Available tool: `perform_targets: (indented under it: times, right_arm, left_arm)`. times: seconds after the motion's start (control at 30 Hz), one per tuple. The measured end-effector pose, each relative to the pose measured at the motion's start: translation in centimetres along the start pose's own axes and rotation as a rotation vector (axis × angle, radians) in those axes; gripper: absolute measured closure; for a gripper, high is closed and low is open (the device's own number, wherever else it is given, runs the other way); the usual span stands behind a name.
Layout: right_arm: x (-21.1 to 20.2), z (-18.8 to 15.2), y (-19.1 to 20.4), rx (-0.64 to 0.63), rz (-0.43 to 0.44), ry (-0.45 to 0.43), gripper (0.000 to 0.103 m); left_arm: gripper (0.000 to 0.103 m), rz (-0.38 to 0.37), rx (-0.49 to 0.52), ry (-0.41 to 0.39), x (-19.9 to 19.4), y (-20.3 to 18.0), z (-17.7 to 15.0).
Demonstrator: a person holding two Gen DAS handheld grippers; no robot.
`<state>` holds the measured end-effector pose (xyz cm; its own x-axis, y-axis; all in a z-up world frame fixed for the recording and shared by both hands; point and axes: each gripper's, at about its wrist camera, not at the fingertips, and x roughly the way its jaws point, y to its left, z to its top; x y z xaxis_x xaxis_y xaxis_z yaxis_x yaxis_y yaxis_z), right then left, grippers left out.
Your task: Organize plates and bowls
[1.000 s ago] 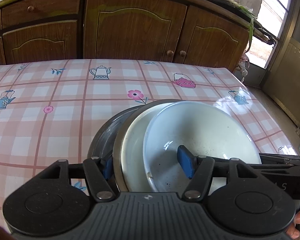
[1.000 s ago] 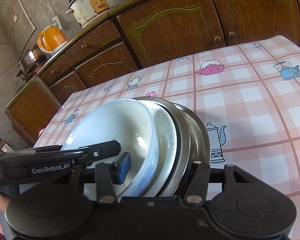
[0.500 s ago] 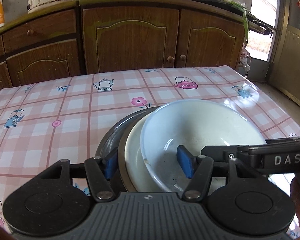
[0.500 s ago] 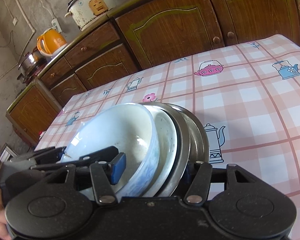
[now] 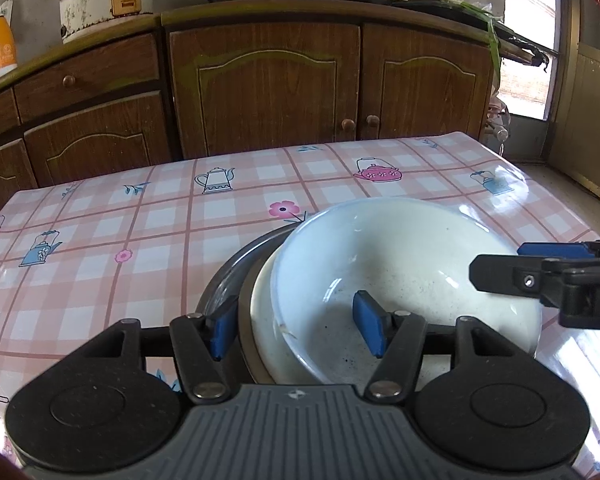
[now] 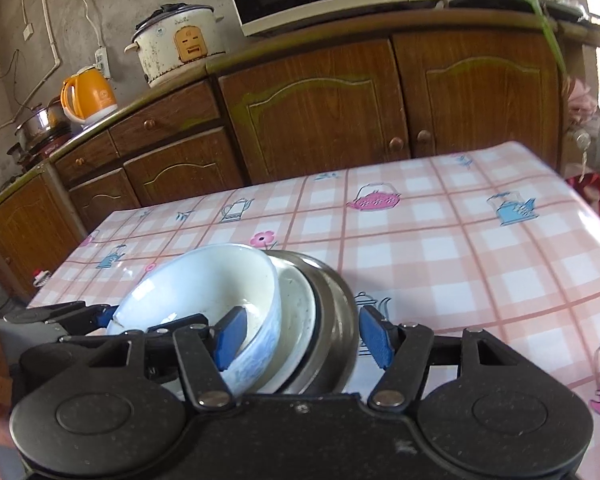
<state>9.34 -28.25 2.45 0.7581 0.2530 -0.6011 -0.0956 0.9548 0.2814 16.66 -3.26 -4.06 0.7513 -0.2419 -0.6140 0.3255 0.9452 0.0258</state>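
Stack: I see the white bowl (image 5: 400, 264) nested with plates (image 6: 300, 320) on the bench (image 5: 140, 232).
Left gripper (image 5: 296, 330): clamped across the stack's rims.
Right gripper (image 6: 304, 340): opening, stack between, pads clear.
Writing: none I can read.

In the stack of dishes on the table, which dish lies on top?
The white bowl with the bluish outside lies on top. Beneath it sit a shallower white dish and the metal plates.
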Motion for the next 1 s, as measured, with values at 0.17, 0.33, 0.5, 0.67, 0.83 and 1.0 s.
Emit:
perform_targets:
  times: [0.17, 0.33, 0.5, 0.67, 0.83, 1.0]
  right_arm:
    - [-1.7, -0.3, 0.2, 0.005, 0.001, -0.021, 0.026]
    - [-3.4, -0.7, 0.9, 0.0, 0.003, -0.034, 0.025]
    - [-5.5, -0.7, 1.3, 0.0, 0.0, -0.053, 0.024]
    - [-7.7, -1.0, 1.6, -0.008, 0.003, -0.063, 0.023]
    - [-9.9, -2.1, 1.8, -0.003, 0.001, -0.061, 0.023]
    - [-11.5, -3.6, 2.3, -0.027, -0.009, -0.034, 0.022]
  left_arm:
    - [0.04, 0.014, -0.004, 0.024, 0.2, -0.2, 0.4]
    - [0.039, 0.041, 0.015, 0.03, -0.3, -0.6, 0.8]
    - [0.031, 0.037, -0.042, 0.018, -2.3, -0.3, 1.7]
    - [0.02, 0.043, -0.056, -0.001, -5.6, -1.0, 2.0]
    - [0.007, 0.045, -0.071, 0.009, -9.0, -1.9, 1.0]
    - [0.001, 0.059, -0.097, 0.043, -11.4, -3.0, -0.5]
